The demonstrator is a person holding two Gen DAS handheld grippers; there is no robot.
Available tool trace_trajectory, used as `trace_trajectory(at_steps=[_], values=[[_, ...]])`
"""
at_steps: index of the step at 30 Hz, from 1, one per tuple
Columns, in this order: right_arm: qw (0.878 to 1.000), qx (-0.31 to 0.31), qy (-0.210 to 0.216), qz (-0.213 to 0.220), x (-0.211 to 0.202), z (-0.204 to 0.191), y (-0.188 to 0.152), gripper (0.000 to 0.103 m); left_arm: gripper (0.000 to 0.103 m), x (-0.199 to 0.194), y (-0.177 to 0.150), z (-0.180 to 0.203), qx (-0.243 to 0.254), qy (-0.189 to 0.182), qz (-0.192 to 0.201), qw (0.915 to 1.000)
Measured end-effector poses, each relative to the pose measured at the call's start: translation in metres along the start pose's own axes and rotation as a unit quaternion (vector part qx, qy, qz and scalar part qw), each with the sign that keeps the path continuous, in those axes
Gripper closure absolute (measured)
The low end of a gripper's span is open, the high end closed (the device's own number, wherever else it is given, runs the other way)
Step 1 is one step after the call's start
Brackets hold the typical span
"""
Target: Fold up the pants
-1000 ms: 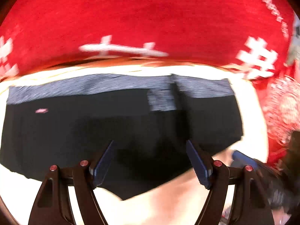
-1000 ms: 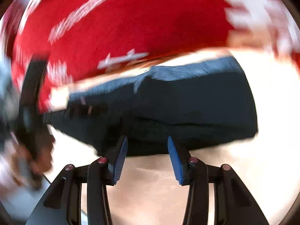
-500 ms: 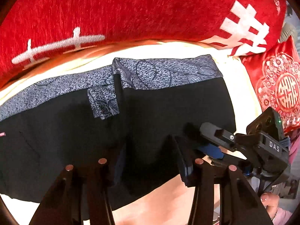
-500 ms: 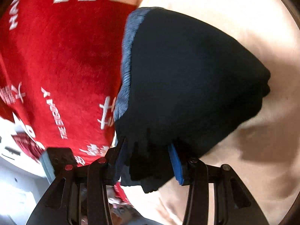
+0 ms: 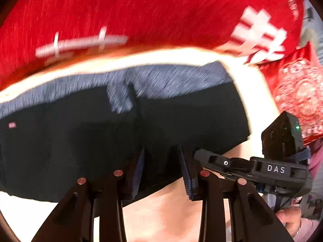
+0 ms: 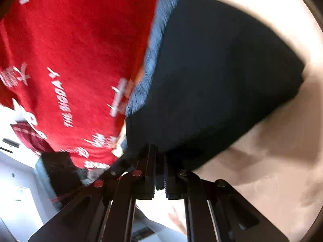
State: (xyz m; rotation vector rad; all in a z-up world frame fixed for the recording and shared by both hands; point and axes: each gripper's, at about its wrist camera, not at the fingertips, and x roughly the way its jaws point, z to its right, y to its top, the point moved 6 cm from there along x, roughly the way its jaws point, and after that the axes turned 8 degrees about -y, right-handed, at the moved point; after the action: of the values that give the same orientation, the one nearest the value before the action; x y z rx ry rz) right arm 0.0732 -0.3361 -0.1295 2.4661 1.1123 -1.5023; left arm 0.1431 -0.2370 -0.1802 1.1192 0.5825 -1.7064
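Nearest to us in the left wrist view, our left gripper (image 5: 162,170) has the near hem of the black pants (image 5: 101,141) between its blue pads (image 5: 186,173). Its jaws have just been closing, and they now stand narrow around that edge of cloth; motion blur keeps us from telling whether the pads already press on it. Just to the right of this gripper, the black body of our right gripper (image 5: 250,168) reaches in from the side and meets the same near edge of the pants, with a hand (image 5: 288,219) showing low behind it.

In the right wrist view, our right gripper (image 6: 159,173) is closed tight on a corner of the pants (image 6: 212,80), with dark cloth caught in the thin slit between the fingers; its jaws have just been closing too. From there the folded pants spread forward and to the right.

Beyond both grippers the pants lie flat on a cream bed sheet (image 5: 173,211), their grey patterned waistband (image 5: 171,78) along the far edge. Farther still, a red blanket (image 5: 151,14) with white lettering lies past the waistband, and a red patterned cushion (image 5: 298,92) sits at the far right of the left gripper.
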Motion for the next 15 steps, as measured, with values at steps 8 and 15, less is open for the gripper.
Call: trace_trajectory(at_steps=[8,15], values=[[0.998,-0.038,-0.042,-0.039,0.019,-0.003,-0.003,0.096,0.051,0.0,-0.008,-0.012,-0.017,0.024,0.005,0.9995],[0.986,-0.163,-0.037,-0.005,-0.057,-0.038,0.024,0.041,0.046,-0.04,0.008,-0.01,0.006,0.056,0.031,0.9979]])
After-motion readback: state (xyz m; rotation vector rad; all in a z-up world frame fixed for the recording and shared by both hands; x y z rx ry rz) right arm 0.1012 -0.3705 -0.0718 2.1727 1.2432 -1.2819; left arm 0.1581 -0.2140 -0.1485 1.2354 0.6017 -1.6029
